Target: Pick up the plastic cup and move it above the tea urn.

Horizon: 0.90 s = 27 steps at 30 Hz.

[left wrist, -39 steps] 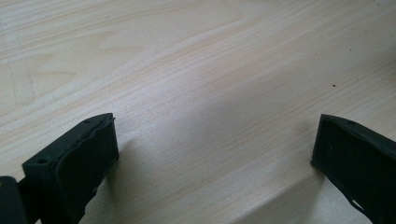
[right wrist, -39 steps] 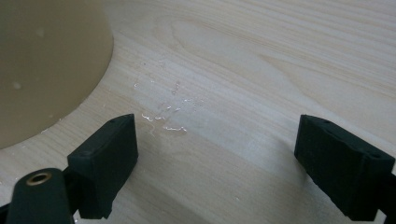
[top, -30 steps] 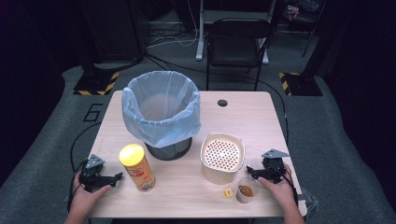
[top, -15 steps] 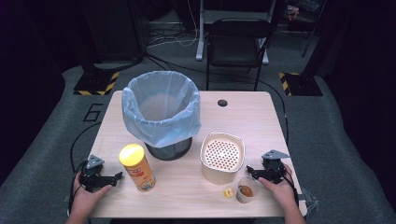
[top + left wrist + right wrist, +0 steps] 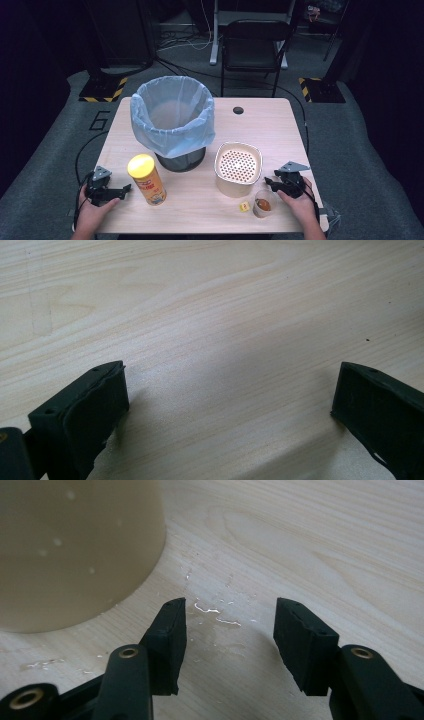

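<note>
My right gripper [image 5: 277, 183] sits beside the small clear cup [image 5: 263, 204] with something orange-brown inside, near the table's front edge; its jaws have just been closing, yet a gap remains with nothing between them; my left gripper [image 5: 120, 189] is spread wide over bare wood; the pale wooden table [image 5: 270, 125] shows wet streaks [image 5: 215, 612] by the beige perforated container [image 5: 238, 169]; dark room, grey carpet around.

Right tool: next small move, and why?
Probably swing the right tool toward the small clear plastic cup just beside it. Its jaws have just been closing, nothing is between them, and they point at the wet wooden tabletop beside the beige perforated container, not at the cup.
</note>
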Tool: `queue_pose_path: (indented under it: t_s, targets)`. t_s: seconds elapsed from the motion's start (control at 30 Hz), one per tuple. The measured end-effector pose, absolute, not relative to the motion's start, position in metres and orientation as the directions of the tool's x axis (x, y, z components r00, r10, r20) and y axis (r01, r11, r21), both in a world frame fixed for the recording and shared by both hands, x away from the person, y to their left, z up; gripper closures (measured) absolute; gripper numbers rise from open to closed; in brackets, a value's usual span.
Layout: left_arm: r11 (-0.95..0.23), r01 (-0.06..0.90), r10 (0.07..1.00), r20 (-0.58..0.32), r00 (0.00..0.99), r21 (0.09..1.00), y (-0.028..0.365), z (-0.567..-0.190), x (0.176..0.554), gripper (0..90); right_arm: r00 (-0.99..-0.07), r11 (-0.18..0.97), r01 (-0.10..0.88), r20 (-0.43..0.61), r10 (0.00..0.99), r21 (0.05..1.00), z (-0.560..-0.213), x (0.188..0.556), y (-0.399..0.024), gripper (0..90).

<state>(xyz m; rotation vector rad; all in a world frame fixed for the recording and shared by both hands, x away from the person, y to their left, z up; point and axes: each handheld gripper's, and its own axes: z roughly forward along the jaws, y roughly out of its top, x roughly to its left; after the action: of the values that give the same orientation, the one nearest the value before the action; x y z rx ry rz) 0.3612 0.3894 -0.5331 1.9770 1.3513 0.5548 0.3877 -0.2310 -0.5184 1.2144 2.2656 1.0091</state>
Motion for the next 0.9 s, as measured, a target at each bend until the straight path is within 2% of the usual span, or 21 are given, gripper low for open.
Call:
queue_pose_path:
  t_s: [0.17,0.2,0.23,0.47,0.9]
  targets:
    - [-0.264,0.636,0.922,-0.005,0.388,0.725,0.391,-0.532,0.363,1.3,-0.566,0.368,0.539,0.002,0.825,0.758,-0.510,0.383,-0.230,47.4]
    - [-0.245,0.652,0.926,-0.027,0.377,0.718,0.390,-0.532,0.361,1.4,-0.560,0.358,0.540,0.007,0.828,0.762,-0.508,0.382,-0.229,47.4]
    - [-0.268,0.639,0.921,-0.003,0.389,0.721,0.391,-0.532,0.362,1.4,-0.565,0.355,0.542,0.018,0.825,0.761,-0.506,0.381,-0.229,47.0]
    - [-0.240,0.646,0.928,-0.024,0.372,0.725,0.390,-0.533,0.362,1.3,-0.575,0.342,0.512,0.019,0.818,0.788,-0.487,0.374,-0.227,40.0]
    - [-0.256,0.637,0.925,-0.007,0.380,0.727,0.391,-0.533,0.363,1.3,-0.611,0.339,0.476,0.028,0.791,0.811,-0.458,0.364,-0.225,36.6]
